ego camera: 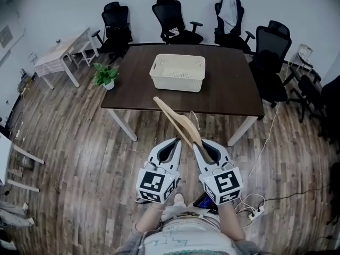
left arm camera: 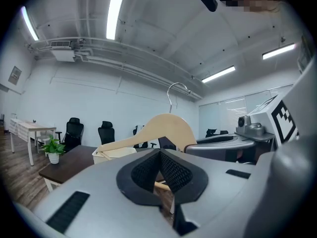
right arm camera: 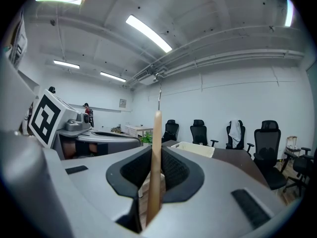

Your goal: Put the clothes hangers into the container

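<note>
A wooden clothes hanger (ego camera: 178, 120) with a metal hook is clamped edge-on in my right gripper (ego camera: 199, 144). It slants up and to the left towards the table. In the right gripper view the hanger (right arm camera: 156, 133) stands upright between the pads, and the jaws are shut on it. My left gripper (ego camera: 174, 141) is just left of it, its jaws closed together with nothing between them. In the left gripper view the hanger (left arm camera: 166, 129) shows beyond the left gripper (left arm camera: 159, 152). The white slatted container (ego camera: 178, 81) sits on the dark table (ego camera: 228, 89) ahead, with nothing showing inside it.
A potted plant (ego camera: 106, 74) stands on the table's left corner. Black office chairs (ego camera: 172, 15) line the far side and the right. A pale side table (ego camera: 58, 52) is at far left. A power strip (ego camera: 255, 211) and cable lie on the wood floor at right.
</note>
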